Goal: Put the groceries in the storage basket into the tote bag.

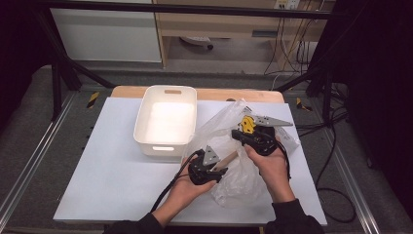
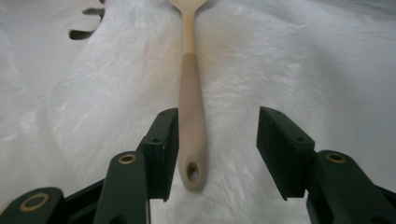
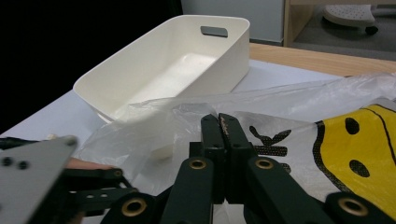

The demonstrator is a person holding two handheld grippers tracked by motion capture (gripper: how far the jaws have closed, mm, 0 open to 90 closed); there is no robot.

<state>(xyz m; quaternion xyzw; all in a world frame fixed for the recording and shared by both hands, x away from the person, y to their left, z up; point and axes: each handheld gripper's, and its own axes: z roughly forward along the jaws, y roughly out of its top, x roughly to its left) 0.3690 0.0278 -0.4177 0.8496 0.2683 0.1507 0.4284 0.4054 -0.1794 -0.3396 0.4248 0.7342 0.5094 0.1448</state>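
A: While the right gripper stays out of it, jaws pressed together on a fold of the plastic bag, where is the spoon?

B: The wooden spoon lies on the bag, its handle end between the left gripper's half-open jaws; one pad touches it, nothing is clamped.

A: What is left?

B: Probably everything: the white bin beside the bag is empty.

A lab: framed rig, floor cables.
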